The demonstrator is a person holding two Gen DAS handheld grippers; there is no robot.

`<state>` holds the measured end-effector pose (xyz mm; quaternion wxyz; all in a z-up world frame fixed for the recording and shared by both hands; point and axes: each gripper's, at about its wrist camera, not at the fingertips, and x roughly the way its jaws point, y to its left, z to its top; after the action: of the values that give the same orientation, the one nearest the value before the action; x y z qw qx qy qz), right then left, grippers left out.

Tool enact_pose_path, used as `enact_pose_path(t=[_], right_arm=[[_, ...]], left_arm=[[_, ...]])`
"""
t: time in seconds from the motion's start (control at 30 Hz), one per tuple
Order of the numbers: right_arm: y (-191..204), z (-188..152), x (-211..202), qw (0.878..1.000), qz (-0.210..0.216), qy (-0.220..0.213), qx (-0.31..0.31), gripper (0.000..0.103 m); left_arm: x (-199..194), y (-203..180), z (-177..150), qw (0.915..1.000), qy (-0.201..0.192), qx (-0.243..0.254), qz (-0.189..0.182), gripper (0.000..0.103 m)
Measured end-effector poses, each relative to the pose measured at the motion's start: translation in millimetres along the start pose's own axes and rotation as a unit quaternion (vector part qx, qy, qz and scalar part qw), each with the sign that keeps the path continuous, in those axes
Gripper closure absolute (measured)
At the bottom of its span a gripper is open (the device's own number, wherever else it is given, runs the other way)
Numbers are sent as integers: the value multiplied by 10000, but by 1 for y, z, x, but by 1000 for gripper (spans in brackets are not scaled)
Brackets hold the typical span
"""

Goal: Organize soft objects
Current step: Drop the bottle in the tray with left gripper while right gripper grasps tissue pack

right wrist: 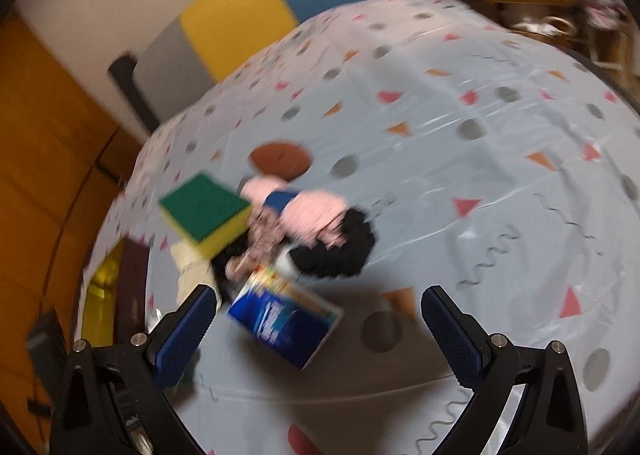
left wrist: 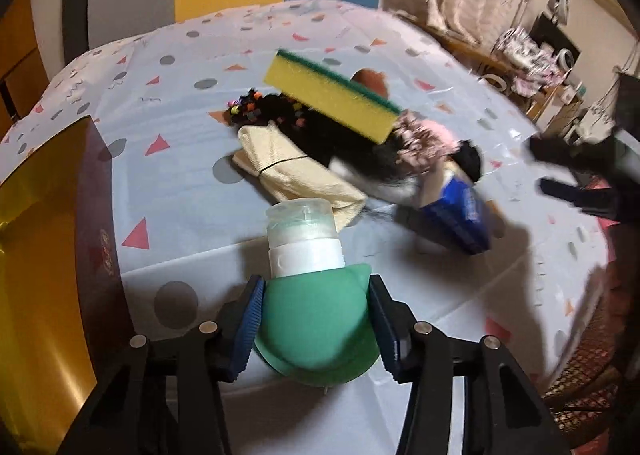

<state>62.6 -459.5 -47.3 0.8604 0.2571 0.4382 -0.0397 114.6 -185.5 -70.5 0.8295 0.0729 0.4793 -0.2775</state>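
My left gripper [left wrist: 316,315] is shut on a green squeeze bottle [left wrist: 316,331] with a white neck and clear cap, held above the table's near side. Beyond it lies a pile: a yellow-green sponge [left wrist: 332,95] on top, a cream cloth [left wrist: 296,171], black fabric with coloured dots [left wrist: 264,111], a pink patterned cloth [left wrist: 424,135] and a blue packet [left wrist: 460,215]. My right gripper [right wrist: 316,319] is open and empty, just above the blue packet [right wrist: 284,319]. The sponge [right wrist: 204,211], pink cloth [right wrist: 308,215] and black fabric [right wrist: 340,255] lie beyond it. The right wrist view is blurred.
The table has a pale blue patterned cloth [left wrist: 180,159]. A gold-lined box [left wrist: 44,255] stands at the left edge, also seen in the right wrist view [right wrist: 104,295]. A brown round object [right wrist: 280,159] lies behind the pile. Chairs and cluttered furniture stand at the right.
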Motion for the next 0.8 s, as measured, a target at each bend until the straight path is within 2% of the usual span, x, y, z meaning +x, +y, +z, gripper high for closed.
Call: enact_pose_path(t=[0.23, 0.33, 0.57, 0.6, 0.63, 0.7, 0.8], right_arm=[[36, -15, 33, 9926, -232, 594, -1036, 0], [48, -19, 40, 9866, -401, 598, -1463, 0], [60, -21, 56, 9762, -708, 611, -1956, 0], [60, -21, 58, 9757, -714, 593, -1985, 6], [61, -20, 59, 9751, -688, 600, -2019, 20], [62, -22, 64, 9733, -715, 705, -2064, 35], [62, -23, 61, 9733, -693, 624, -2096, 40]], left_arm=[[-17, -5, -5, 9994, -167, -68, -301, 51], [-23, -6, -7, 9989, -212, -81, -404, 51], [-41, -5, -13, 9972, -362, -157, -639, 51], [-45, -5, -13, 9969, -403, -162, -663, 51], [-49, -4, -14, 9965, -450, -171, -684, 51], [-55, -1, -14, 9957, -487, -215, -752, 51], [-70, 7, -14, 9942, -594, -329, -830, 51]])
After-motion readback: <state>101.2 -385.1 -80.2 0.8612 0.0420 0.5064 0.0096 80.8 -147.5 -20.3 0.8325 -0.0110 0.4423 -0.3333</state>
